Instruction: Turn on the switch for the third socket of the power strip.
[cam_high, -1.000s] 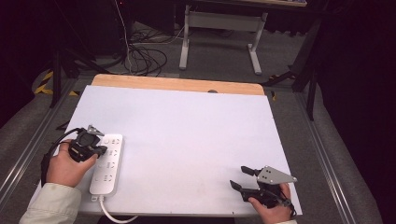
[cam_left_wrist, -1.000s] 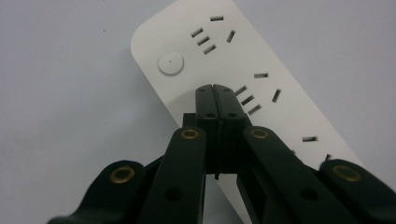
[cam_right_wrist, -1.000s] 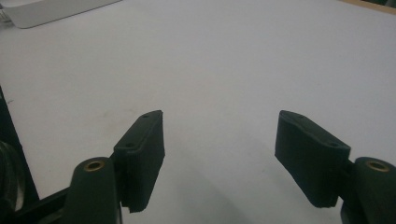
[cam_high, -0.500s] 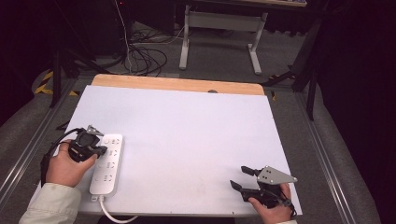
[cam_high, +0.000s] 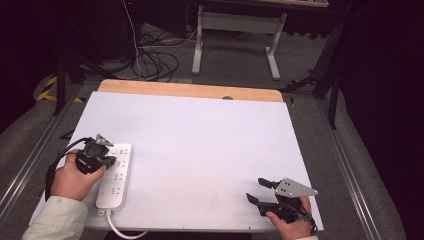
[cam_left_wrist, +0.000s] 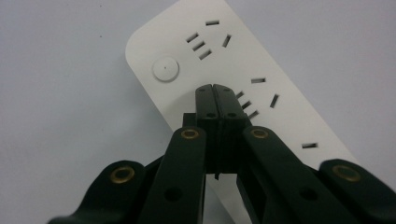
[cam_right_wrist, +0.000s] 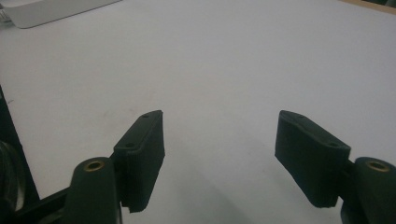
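High view: your left gripper (cam_high: 102, 156) sits over the power strip (cam_high: 116, 176) at the table's (cam_high: 210, 145) near-left edge; your right gripper (cam_high: 260, 191) rests near-right, well apart.

Left gripper view: jaws pressed together, holding nothing, tips just beside the round switch (cam_left_wrist: 166, 69). If that button is your target, shift onto it and press straight down.

Right gripper view: jaws spread wide, empty, over bare table.

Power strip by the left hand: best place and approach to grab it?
Grip the power strip across its narrow width, on the two long edges, near the middle of its length. Come from above: it lies flat on the white table, so only those thin sides offer opposed faces. The left tool is shut over it and would need opening first; the cord leaves the near end, so avoid that end.
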